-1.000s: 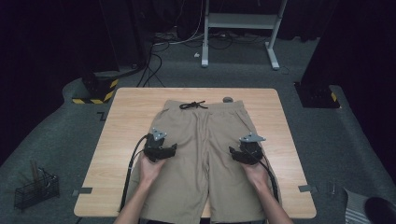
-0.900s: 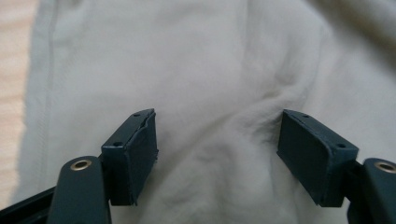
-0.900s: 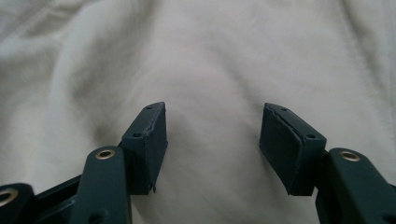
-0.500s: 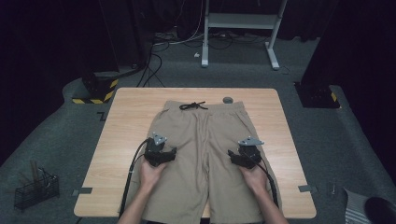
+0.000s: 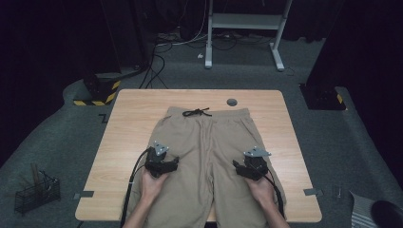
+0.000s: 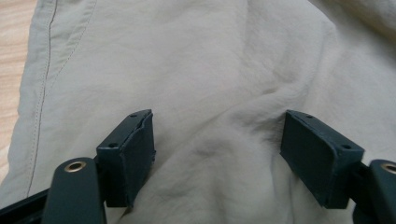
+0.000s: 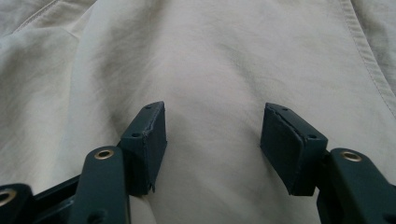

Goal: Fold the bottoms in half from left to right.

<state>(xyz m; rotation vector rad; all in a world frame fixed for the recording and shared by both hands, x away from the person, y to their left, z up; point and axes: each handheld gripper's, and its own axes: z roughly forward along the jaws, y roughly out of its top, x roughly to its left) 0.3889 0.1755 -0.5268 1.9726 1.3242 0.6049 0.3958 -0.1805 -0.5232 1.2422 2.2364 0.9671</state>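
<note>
Beige shorts [image 5: 209, 152] lie flat on the wooden table [image 5: 138, 118], waistband and black drawstring [image 5: 196, 112] at the far end. My left gripper [image 5: 172, 163] rests on the left leg, jaws open, pointing toward the middle. My right gripper [image 5: 239, 167] rests on the right leg, jaws open too. In the left gripper view the left gripper [image 6: 217, 154] presses wrinkled fabric [image 6: 196, 70] between wide-spread jaws. The right gripper view has the right gripper [image 7: 212, 144] open over smooth fabric [image 7: 219, 60], a side seam [image 7: 369, 51] at the right.
A small grey disc [image 5: 232, 101] sits on the table beyond the waistband. On the floor stand a wire basket [image 5: 35, 192] at the left, a white frame [image 5: 247, 28] at the back and black cables [image 5: 152, 66].
Both grippers have slid a little toward the person along the legs of the shorts. They stay open.
</note>
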